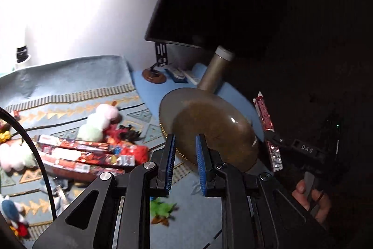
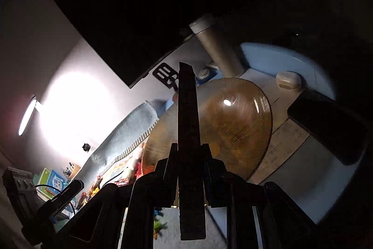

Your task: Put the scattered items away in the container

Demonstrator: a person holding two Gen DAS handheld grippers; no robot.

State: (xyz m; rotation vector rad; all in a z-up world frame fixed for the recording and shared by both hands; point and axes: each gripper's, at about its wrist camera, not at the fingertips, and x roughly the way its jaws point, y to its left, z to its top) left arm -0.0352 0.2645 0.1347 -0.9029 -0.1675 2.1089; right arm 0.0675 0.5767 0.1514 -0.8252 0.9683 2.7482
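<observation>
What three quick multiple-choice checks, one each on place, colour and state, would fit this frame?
1. Where does the small green toy lie?
A. In the amber dish
B. On the blue cloth, under the left gripper
C. On top of the monitor

2. What colour are the pads on the left fingers?
A. Blue
B. Yellow
C. White

3. What is the right gripper doing?
A. Hanging open and empty
B. Gripping a plush toy
C. Shut on a long box

Key: 1 B, the green toy rests on the blue cloth just below the open left gripper. 2 A, the ribbed pads are bright blue. 3 C, the right gripper has both fingers pressed against the long box.
</observation>
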